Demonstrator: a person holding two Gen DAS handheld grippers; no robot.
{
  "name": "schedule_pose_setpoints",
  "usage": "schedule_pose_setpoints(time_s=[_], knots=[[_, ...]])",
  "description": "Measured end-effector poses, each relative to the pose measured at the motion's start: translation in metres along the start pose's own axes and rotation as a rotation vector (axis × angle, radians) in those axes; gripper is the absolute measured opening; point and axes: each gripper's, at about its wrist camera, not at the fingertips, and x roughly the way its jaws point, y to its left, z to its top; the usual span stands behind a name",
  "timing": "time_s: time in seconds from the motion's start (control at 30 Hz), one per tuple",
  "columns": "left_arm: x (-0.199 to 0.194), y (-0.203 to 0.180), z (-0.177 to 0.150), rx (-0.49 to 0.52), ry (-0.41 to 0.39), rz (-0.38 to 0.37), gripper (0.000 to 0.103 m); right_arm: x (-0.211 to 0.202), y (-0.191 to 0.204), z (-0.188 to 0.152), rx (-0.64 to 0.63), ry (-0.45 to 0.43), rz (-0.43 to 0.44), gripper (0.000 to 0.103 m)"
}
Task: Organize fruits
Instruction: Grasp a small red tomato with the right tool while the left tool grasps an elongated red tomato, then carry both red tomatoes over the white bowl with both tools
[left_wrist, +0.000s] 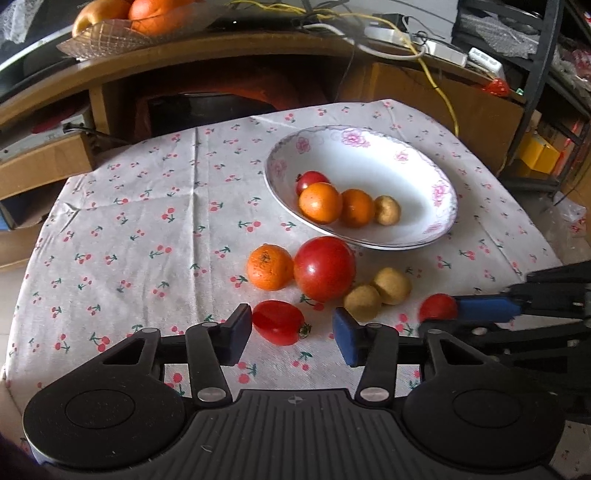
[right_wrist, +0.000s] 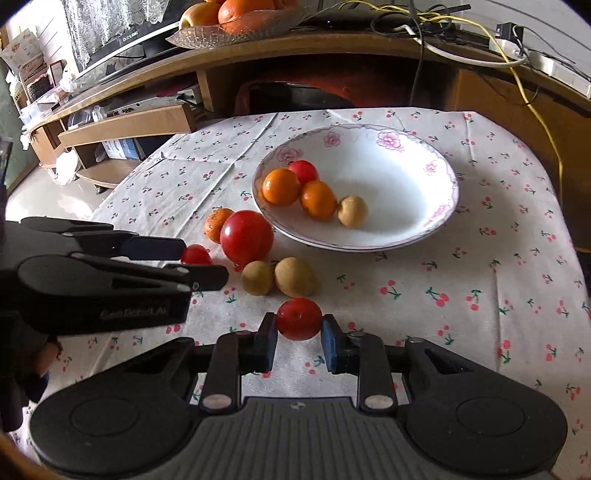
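The white flowered bowl (right_wrist: 436, 206) sits toward the far side of the tabletop (right_wrist: 480, 295) and already holds a small red tomato (right_wrist: 304, 170), two oranges (right_wrist: 281, 186) and a tan fruit (right_wrist: 352, 211), huddled on its near-left slope because the curved wall rolls them together there; it reads as the collecting place, so the loose fruit in front of it is what remains; the right claw (right_wrist: 299, 341) is narrowed around a small round tomato (right_wrist: 299, 319), its blue pads touching or just beside the tomato's two flanks, low over the cloth, which looks like a grasp being taken or just secured, though I cannot tell whether the tomato is lifted clear; the left claw (left_wrist: 291, 334) stands wide and empty, its pads set to either side of an oblong red tomato (left_wrist: 279, 322) lying on the cloth, evidently lined up so a squeeze would catch it across its short width; just beyond lie a mandarin (left_wrist: 269, 267) touching a large tomato (left_wrist: 324, 268), and two tan fruits (left_wrist: 376, 293) side by side, all near the bowl's front rim; another dish of fruit (right_wrist: 236, 16) rests on the wooden shelf behind, apart from the work.
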Motion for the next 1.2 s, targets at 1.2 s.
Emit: schedule_pose_setpoints(time_s=[1.2], knots=[[-0.022,-0.021,-0.038,0.174,0.063,-0.063,0.053,-0.002,0.004,-0.017,-0.119,0.048,-0.019,0.029]])
